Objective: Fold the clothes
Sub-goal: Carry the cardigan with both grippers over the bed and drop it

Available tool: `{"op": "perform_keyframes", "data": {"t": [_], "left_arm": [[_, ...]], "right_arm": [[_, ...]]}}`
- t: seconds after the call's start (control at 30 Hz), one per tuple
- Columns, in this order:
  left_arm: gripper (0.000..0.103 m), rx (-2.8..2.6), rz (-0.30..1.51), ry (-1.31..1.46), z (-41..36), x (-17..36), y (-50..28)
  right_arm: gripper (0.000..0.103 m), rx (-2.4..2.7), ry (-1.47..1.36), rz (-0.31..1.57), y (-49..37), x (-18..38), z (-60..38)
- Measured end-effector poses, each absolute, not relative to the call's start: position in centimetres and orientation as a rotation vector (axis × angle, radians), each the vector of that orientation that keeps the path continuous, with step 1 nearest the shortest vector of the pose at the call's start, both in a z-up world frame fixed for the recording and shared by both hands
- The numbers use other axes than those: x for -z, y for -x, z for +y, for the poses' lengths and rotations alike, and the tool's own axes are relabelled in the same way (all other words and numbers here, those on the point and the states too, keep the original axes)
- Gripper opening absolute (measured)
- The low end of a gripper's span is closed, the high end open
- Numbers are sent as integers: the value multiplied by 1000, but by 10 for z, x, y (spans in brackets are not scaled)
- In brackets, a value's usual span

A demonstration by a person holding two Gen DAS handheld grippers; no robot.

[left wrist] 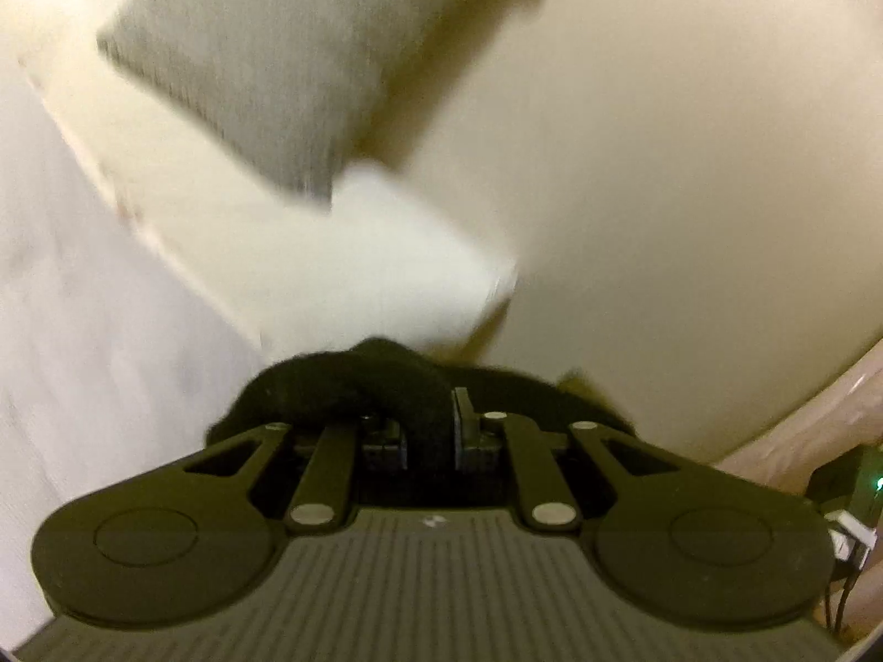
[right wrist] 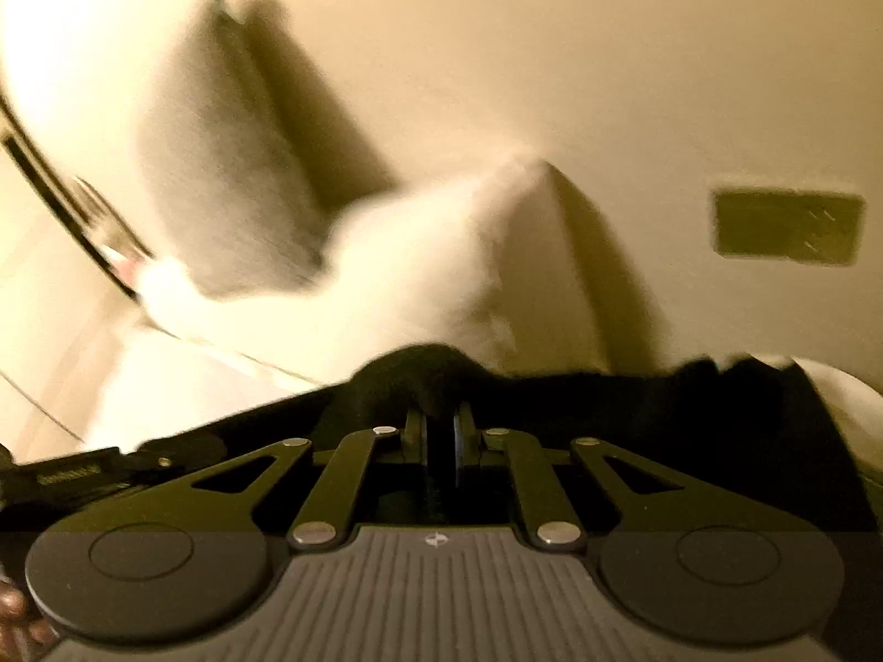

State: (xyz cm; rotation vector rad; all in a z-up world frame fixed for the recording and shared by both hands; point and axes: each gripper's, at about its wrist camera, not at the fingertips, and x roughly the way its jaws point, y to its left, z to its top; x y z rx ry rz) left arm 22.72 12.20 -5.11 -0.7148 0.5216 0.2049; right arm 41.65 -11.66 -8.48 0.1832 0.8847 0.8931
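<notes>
A black garment [left wrist: 353, 386] bunches over the fingers of my left gripper [left wrist: 430, 430], which is shut on a thick fold of it. In the right wrist view the same black garment [right wrist: 634, 414] stretches out to the right, and my right gripper [right wrist: 441, 436] is shut on its edge. Both views point up and are blurred by motion. Most of the cloth hangs out of sight below the jaws.
A grey pillow [left wrist: 276, 55] and a white pillow [left wrist: 386, 254] lean against a cream wall [left wrist: 690, 165]. They show again as a grey pillow [right wrist: 221, 154] and a white pillow [right wrist: 419, 265]. A dark wall plate [right wrist: 789, 226] sits at right. White bedding [left wrist: 83, 303] lies at left.
</notes>
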Motion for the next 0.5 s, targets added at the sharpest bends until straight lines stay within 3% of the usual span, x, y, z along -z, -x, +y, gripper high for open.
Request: {"op": "perform_keyframes", "data": {"t": [0.2,0.33,0.5], "left_arm": [[10,-334,299,682,153,-23,-115],[10,-496,185,678,168,-55,1],[10,-721,80,651,170,-91,168]], "right_arm": [[10,-1148,-231,774,-353,20,-66],[10,-1314,-262,693,-311,-22,-33],[10,-1573,-267,681,-199,-50,37]]}}
